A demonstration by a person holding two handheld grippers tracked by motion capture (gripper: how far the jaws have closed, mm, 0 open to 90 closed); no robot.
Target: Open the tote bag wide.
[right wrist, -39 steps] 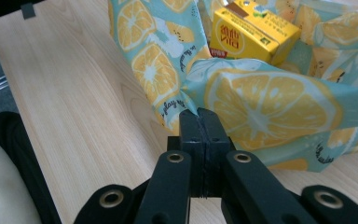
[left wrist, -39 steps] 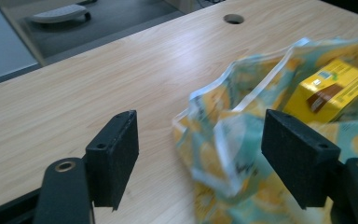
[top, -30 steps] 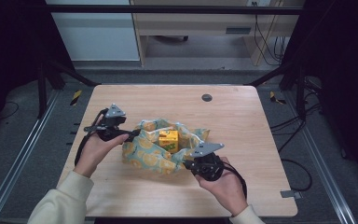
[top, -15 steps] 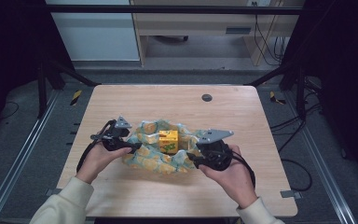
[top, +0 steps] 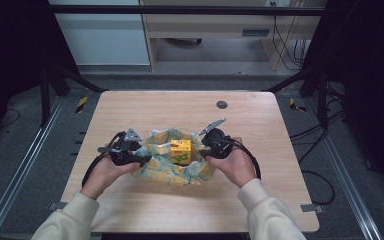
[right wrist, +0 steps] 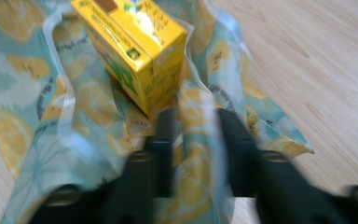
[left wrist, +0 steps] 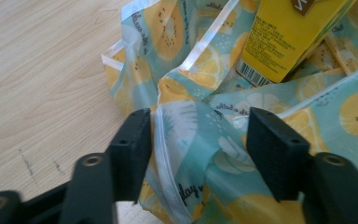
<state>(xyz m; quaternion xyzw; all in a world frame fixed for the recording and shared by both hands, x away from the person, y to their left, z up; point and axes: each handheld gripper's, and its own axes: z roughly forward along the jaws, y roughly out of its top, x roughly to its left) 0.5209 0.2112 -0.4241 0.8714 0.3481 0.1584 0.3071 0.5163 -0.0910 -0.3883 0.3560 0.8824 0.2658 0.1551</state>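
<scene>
High view: a yellow juice carton (top: 180, 151) stands upright on a lemon-print wrapping sheet (top: 172, 172) at the middle of the wooden counter (top: 130, 107). Left tool (top: 141, 159) sits at the sheet's left edge, right tool (top: 203, 151) at its right edge, just beside the carton. The sheet is bunched up around the carton but the top is uncovered, so the wrap looks about half done; the flaps are yet to be pulled over and closed. A small dark disc (top: 222, 104) lies far right, well apart.

Left gripper view: left tool (left wrist: 196, 140) is half spread and has just been closing, with a fold of sheet (left wrist: 200, 154) between the jaws; pads not clearly pressing it. Carton (left wrist: 289, 37) is cut off at the top.

Right gripper view: blurred. Right tool (right wrist: 196, 140) is narrowed, has just been closing, pinching a raised strip of sheet (right wrist: 193, 116) near the carton (right wrist: 135, 46). Jaw tips hard to make out.
</scene>
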